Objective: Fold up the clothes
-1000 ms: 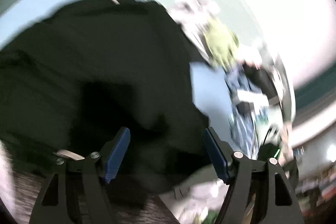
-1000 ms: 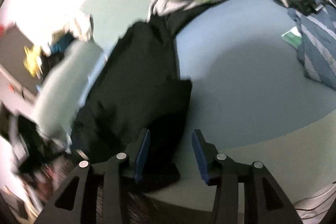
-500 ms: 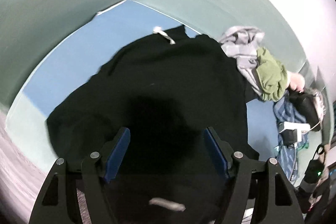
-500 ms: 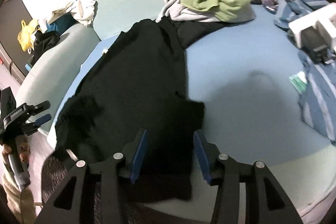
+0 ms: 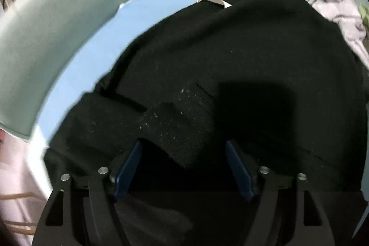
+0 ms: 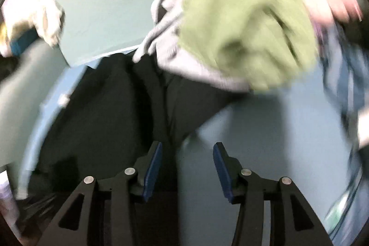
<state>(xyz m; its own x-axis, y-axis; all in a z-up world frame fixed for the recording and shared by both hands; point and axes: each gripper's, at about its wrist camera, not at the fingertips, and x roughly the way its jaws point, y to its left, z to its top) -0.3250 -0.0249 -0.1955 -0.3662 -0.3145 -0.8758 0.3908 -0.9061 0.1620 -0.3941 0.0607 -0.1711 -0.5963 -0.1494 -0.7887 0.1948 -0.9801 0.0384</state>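
Observation:
A black garment (image 5: 230, 57) lies spread on the blue surface (image 5: 96, 43), with a folded sleeve part (image 5: 129, 117) at its near left. My left gripper (image 5: 183, 167) is open and empty, low over the garment's near edge. In the right wrist view, which is blurred, the same black garment (image 6: 120, 107) lies at the left. My right gripper (image 6: 187, 167) is open and empty above its right edge and the blue surface (image 6: 265, 135).
A pile of a green garment (image 6: 249, 34) on a grey one (image 6: 175, 54) lies just beyond the black garment; the grey one also shows in the left wrist view (image 5: 339, 4). Blue striped cloth (image 6: 346, 89) lies at the right. Teal cushions (image 5: 46, 29) border the surface.
Both grippers moved forward and lower over the black garment. The right view now sits much closer to the green and grey pile. Both stayed open.

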